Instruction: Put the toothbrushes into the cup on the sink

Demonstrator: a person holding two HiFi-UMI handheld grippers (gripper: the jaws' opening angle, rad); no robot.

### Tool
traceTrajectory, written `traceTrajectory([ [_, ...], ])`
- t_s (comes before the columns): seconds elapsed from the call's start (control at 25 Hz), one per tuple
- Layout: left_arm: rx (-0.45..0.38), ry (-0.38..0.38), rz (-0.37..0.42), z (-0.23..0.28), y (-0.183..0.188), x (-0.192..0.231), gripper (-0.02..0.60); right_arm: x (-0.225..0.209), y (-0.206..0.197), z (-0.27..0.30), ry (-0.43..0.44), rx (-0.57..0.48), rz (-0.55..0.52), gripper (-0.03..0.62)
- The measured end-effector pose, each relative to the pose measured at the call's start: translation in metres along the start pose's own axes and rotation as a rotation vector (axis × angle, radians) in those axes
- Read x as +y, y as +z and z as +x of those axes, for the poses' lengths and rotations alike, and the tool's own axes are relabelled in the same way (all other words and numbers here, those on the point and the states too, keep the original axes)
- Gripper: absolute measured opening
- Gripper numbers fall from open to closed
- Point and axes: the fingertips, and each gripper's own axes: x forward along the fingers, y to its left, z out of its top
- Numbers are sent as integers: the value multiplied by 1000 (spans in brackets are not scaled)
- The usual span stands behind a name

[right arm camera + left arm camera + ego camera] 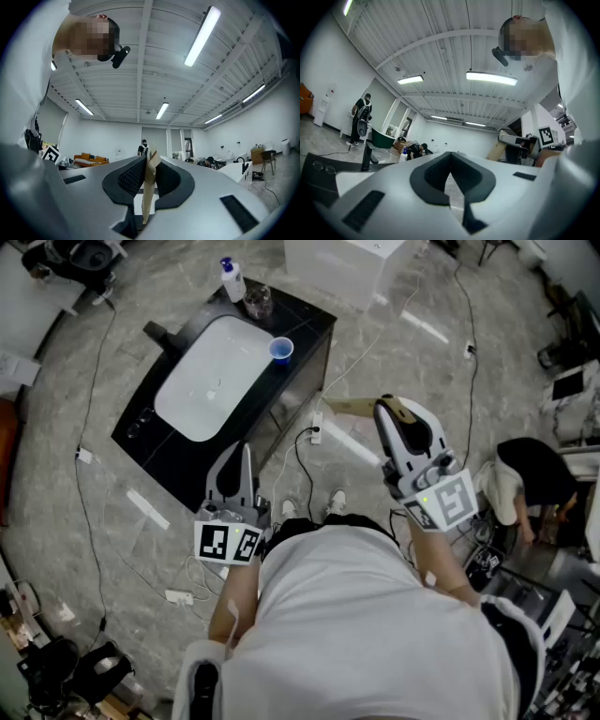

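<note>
The person stands well back from the sink [202, 381] with both arms raised and pointing forward, the left gripper [243, 454] closed on nothing, the right gripper [385, 407] pinching a flat tan strip [349, 407], and the blue cup [281, 350] on the sink's counter.

blue cup [281, 350] upright on sink [202, 381] edge; tan toothbrush [349, 407] gripped

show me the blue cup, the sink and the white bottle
blue cup [281, 350], head view, on its round opening
sink [202, 390], head view, on the bare white basin
white bottle [232, 283], head view, on its body below the blue cap
</note>
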Motion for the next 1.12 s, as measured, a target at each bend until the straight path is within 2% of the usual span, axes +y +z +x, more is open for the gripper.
traceTrajectory([
  [0.52,-14,20,13,28,-7,-37,3,-31,-1,-7,58,6,0,63],
  [1.12,-22,155,33,23,-19,-45,3,-46,-19,-6,178,9,38,63],
])
